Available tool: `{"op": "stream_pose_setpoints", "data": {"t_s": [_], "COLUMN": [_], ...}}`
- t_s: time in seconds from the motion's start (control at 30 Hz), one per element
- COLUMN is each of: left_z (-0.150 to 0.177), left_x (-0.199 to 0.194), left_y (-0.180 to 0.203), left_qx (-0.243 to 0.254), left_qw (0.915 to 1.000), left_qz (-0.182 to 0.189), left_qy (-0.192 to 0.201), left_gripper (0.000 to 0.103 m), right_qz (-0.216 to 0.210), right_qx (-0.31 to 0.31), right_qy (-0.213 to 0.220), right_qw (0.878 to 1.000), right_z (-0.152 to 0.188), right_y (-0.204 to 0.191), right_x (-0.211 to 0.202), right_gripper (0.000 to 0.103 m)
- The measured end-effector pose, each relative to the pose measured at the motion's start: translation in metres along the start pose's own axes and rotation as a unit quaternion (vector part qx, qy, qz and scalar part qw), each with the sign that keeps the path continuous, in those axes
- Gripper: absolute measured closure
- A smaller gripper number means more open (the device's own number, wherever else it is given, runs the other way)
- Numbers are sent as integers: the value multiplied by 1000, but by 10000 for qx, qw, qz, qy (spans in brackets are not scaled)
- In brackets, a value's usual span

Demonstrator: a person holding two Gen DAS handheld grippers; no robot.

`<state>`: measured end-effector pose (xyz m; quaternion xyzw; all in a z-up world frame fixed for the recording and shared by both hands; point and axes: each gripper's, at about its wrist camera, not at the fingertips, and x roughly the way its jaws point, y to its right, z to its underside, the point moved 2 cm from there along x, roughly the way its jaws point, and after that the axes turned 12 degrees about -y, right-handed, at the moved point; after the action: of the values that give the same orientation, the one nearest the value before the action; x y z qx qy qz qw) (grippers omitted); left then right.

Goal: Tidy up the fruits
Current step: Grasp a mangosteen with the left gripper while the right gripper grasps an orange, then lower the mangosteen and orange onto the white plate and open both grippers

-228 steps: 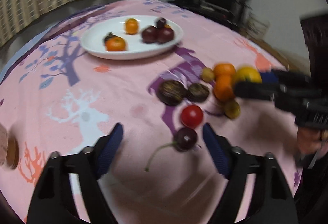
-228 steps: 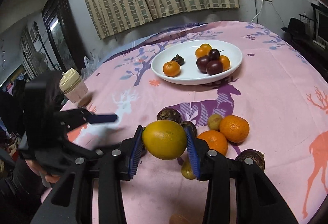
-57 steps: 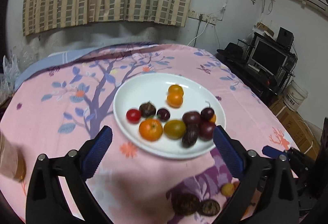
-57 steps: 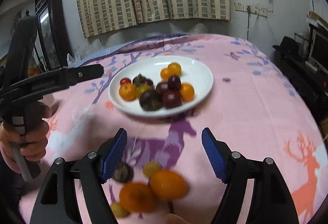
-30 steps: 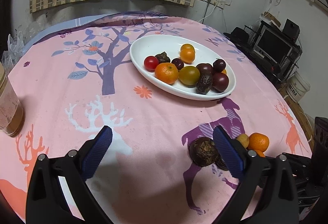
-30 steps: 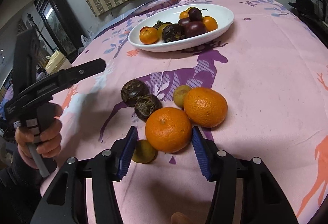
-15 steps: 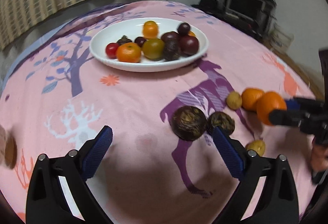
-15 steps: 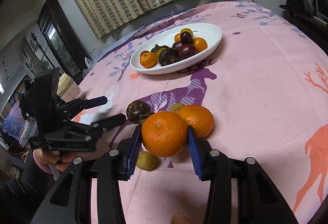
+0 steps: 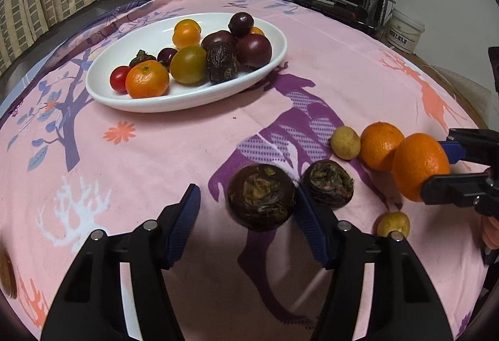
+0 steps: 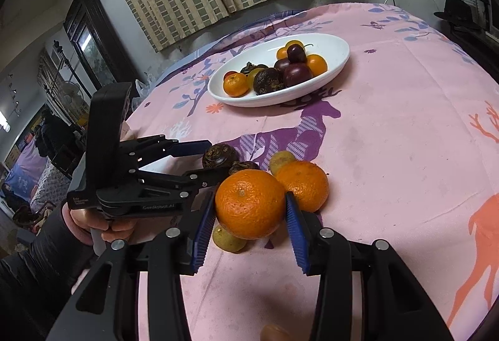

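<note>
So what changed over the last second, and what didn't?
The right gripper closed on the near orange, which it only straddled on the cloth a second ago. The left gripper moved in from further back to straddle the dark round fruit, jaws still open. The second orange, the two small yellow fruits and the plate of fruit stayed put.

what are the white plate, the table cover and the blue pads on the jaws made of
White plate: probably glazed ceramic, since it is glossy with soft highlights, though melamine is possible. Table cover: printed woven cloth, matte, with faint creases. Blue pads: likely ribbed rubber or soft plastic, given the fine ridges.
</note>
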<state>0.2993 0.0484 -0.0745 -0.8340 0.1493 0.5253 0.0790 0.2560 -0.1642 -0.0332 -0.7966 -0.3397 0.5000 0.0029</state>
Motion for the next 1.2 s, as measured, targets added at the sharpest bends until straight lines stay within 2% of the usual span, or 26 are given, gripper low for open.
{"op": "stream_pose_setpoints", "data": {"t_s": [0.13, 0.2, 0.3, 0.37, 0.5, 0.57, 0.67, 0.87, 0.93, 0.97, 1.03, 1.07, 1.1, 1.13, 1.2], "left_z": [1, 2, 0, -8, -43, -63, -91, -120, -121, -120, -118, -116, -115, -113, -112], "left_x": [-2, -4, -12, -28, -47, -48, -42, -16, -7, -4, -4, -7, -14, -22, -38], "left_y": [6, 8, 3, -7, -38, -57, -76, -106, -115, -118, -120, -120, -120, -119, -116], "left_qx": [154, 150, -30, -274, -924, -1307, -1626, -1871, -2000, -2039, -2100, -2122, -2170, -2247, -2279], "left_qw": [9999, 9999, 9996, 9984, 9923, 9864, 9802, 9765, 9751, 9746, 9735, 9724, 9701, 9664, 9632], "left_qz": [-9, 20, 285, 426, 363, 366, 92, -105, -26, 3, -22, -93, -216, -345, -368], "left_qy": [9, -28, -12, 237, 735, 927, 1128, 1066, 962, 928, 910, 969, 1068, 1196, 1375], "left_gripper": [59, 60, 60, 60, 60, 60, 60, 60, 60, 60, 55, 35, 19, 13, 11], "right_qz": [30, 40, -261, -314, 178, 252, 613, 948, 784, 721, 858, 925, 945, 960, 955], "right_qx": [5, -32, -122, -194, -125, 17, 8, -62, -37, -65, -137, -194, -210, -212, -195], "right_qy": [31, 53, -1, 22, 718, 736, 753, 563, 504, 555, 763, 845, 882, 939, 968], "right_qw": [10000, 10000, 9996, 9993, 9972, 9970, 9953, 9939, 9956, 9958, 9933, 9919, 9914, 9907, 9905], "right_z": [0, 0, -8, -27, -84, -109, -143, -185, -188, -188, -186, -184, -182, -176, -167], "right_y": [2, 1, -4, -10, -15, -10, -6, 4, 5, 5, 2, 0, 0, 0, 2], "right_x": [-1, -1, -1, -2, 2, 16, 40, 76, 77, 75, 63, 56, 51, 43, 32], "right_gripper": [58, 58, 58, 58, 57, 57, 57, 57, 55, 46, 41, 41, 41, 41, 37]}}
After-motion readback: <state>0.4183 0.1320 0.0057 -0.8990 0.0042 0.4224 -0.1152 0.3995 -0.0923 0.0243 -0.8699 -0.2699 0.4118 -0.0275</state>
